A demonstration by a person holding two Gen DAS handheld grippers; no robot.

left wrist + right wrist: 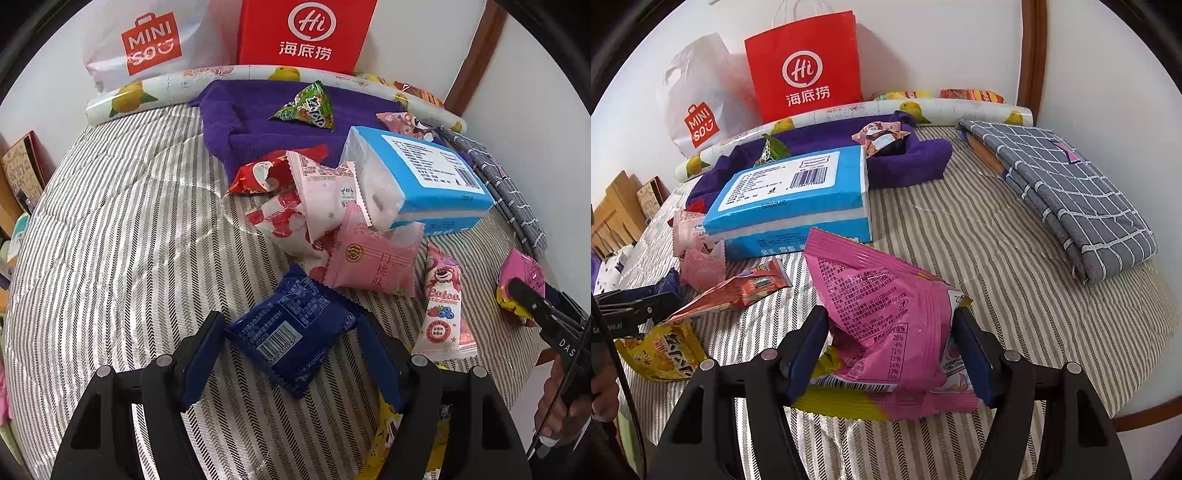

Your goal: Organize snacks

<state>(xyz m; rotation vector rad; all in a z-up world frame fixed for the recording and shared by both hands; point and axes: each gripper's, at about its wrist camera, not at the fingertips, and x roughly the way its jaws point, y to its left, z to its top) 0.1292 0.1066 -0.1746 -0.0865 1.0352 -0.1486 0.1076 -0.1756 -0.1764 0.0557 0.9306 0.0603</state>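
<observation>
**Both grippers loaded: two packets caught mid-sort**

Right gripper (891, 354) first: its blue pads are pressed into either side of the pink snack bag (886, 317), the foil bulging up between the fingers, so that one is firmly gripped. The bag sits right at the fingertips, its yellow-edged bottom seam hanging just below them over the striped bedcover (979, 258).

Over on the left gripper (291, 354), the fingers are closed in to about packet width around the navy blue packet (291, 328), barcode side up. The pads look to be touching its two edges, but whether it is lifted or lying on the cover, I can't tell.

Ahead of the left tool lies the unsorted heap: a pale pink packet (373, 266), a red-and-white wrapper (284, 218), the strawberry bear stick (443, 295) off to its right, and beyond them the blue tissue pack (417, 177). Farther ahead, a green triangular packet (306, 107) rests on the purple towel (236, 122).

My read: this is the pick-and-carry step, with most of the pile unsorted. The next move calls for a destination. The open stretch of cover ahead and to the right of the right tool looks the likeliest spot, before the grey checked cloth (1071, 195). Gentle squeeze needed; that puffed bag could slip or pop.
</observation>
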